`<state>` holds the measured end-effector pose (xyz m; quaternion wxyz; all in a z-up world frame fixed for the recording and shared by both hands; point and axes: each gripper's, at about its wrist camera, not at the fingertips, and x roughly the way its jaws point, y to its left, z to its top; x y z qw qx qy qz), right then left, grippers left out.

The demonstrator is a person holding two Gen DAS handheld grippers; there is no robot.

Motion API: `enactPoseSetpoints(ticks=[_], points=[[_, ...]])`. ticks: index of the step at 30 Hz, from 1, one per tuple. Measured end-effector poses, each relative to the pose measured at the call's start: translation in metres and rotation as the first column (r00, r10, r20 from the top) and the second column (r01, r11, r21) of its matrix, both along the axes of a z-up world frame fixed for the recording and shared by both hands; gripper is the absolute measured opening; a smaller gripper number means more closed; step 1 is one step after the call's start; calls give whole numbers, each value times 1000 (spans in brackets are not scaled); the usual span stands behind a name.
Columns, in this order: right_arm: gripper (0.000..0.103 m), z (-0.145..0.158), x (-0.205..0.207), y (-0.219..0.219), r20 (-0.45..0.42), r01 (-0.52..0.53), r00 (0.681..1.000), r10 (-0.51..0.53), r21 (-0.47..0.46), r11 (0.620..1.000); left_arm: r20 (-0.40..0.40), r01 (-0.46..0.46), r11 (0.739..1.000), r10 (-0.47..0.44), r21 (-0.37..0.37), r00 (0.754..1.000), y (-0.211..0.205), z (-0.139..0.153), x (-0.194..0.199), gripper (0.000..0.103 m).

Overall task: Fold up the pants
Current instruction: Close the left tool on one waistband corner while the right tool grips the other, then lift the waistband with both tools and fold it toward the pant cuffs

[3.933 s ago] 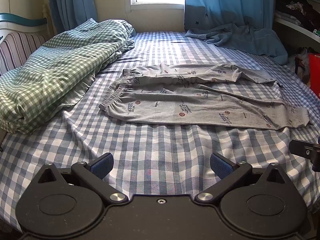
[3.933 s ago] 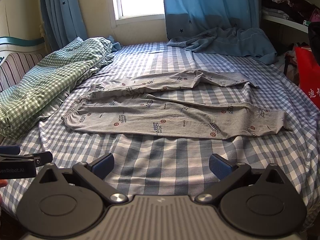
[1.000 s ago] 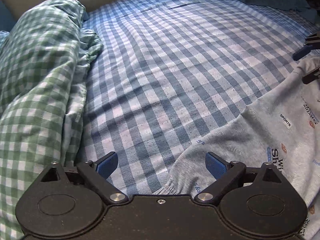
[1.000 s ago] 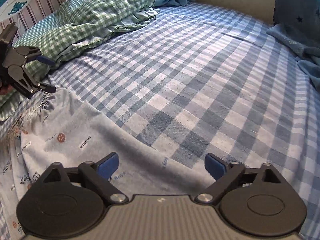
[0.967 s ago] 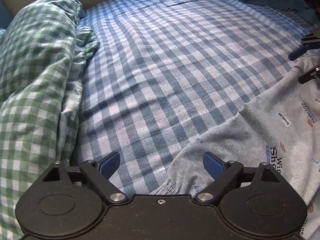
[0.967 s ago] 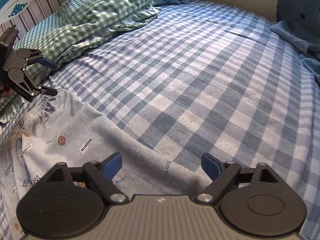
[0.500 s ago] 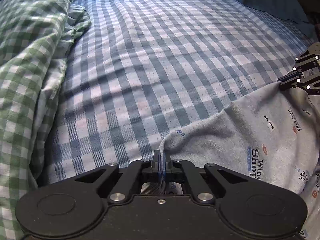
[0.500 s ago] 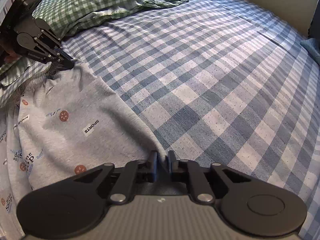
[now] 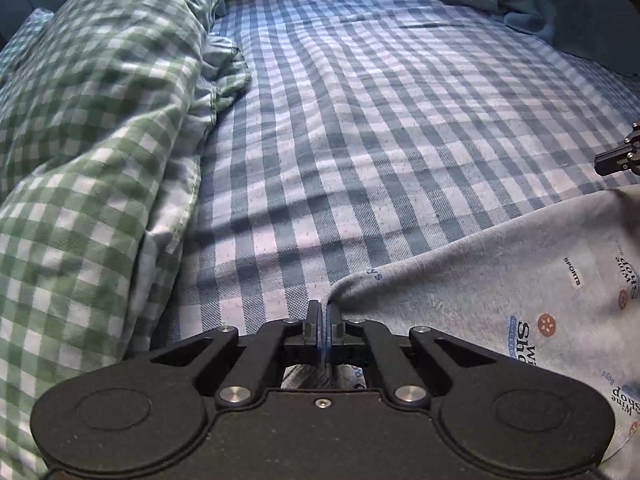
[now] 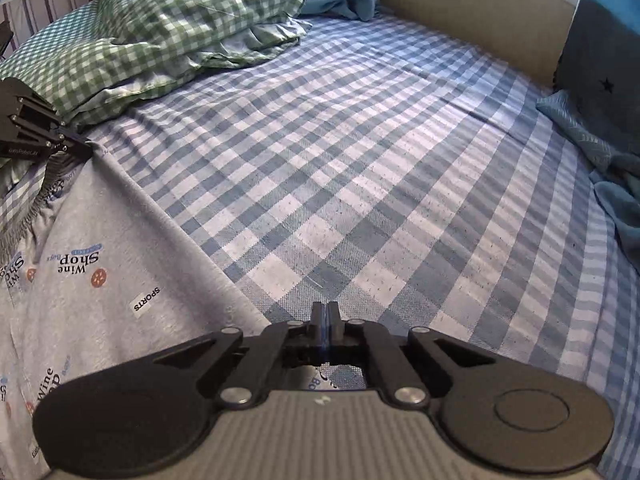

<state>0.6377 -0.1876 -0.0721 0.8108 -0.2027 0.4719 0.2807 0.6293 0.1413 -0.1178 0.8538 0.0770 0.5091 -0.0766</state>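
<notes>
Pinching together, the left gripper now has its jaws clamped on the waistband edge of the grey pants, where a second ago they stood wide; cloth spreads right of the jaws over the checked bedsheet. From the right view, the right gripper has likewise nipped the pants' far edge, fabric trailing left. Both holds look ready for lifting one leg over the other.
</notes>
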Motion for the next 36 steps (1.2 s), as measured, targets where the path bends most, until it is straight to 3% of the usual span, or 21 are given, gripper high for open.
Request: enactPoseSetpoints(ticks=[3, 4, 5, 6, 7, 8, 11, 13, 15, 16, 17, 18, 19, 20, 26, 31, 36], points=[[5, -3, -2, -8, -14, 0, 1000, 0, 32, 999, -12, -24, 998, 24, -54, 1000, 9, -3, 0, 11], [12, -1, -3, -12, -21, -2, 1000, 3, 55, 998, -8, -24, 998, 23, -65, 1000, 12, -1, -1, 23], [25, 2, -4, -16, -30, -3, 1000, 6, 77, 997, -3, -19, 997, 18, -76, 1000, 14, 1, -2, 36], [33, 4, -4, -19, -45, -4, 999, 9, 100, 995, 0, -12, 996, 12, -86, 1000, 16, 3, -2, 43], [51, 6, -4, -22, -61, -6, 998, 13, 114, 993, 11, -2, 995, 3, -97, 1000, 17, 5, -3, 53], [59, 6, -4, -23, -73, -10, 997, 19, 122, 992, 22, 5, 995, -3, -99, 1000, 17, 8, -3, 60], [62, 4, -5, -24, -85, 3, 996, 7, 114, 993, 20, 18, 995, -17, -93, 1000, 14, 7, 1, 69], [66, -1, -6, -24, -107, 18, 994, -6, 110, 994, -2, 32, 997, -32, -70, 999, 10, 2, 6, 67], [66, -10, -8, -24, -138, 25, 990, -13, 83, 996, -42, 58, 997, -60, -42, 997, 5, -6, 10, 51], [63, -14, -10, -23, -144, 22, 989, -12, 67, 998, -63, 67, 997, -70, -42, 996, 4, -9, 11, 22], [46, -16, -13, -23, -133, 19, 991, -13, 45, 999, -73, 63, 997, -66, -43, 995, 4, -11, 12, 5], [36, -15, -17, -22, -116, 21, 993, -17, 29, 999, -70, 49, 998, -52, -47, 996, 4, -10, 11, 5], [12, -14, -19, -22, -112, 30, 993, -27, 30, 999, -61, 33, 998, -36, -51, 997, 4, -7, 10, 2], [6, -10, -22, -23, -112, 46, 993, -41, 37, 998, -49, 23, 998, -26, -53, 998, 4, -3, 7, 2], [2, 29, -70, -24, 39, 73, 996, -76, 62, 995, 112, 84, 996, -83, 4, 990, -5, 42, -35, 1], [2, 73, -142, -28, 116, 68, 990, -80, 102, 992, 249, 179, 978, -201, 106, 947, -19, 83, -100, 1], [2, 105, -227, -29, 169, 56, 983, -73, 103, 993, 323, 261, 955, -293, 139, 900, -22, 102, -176, 1]])
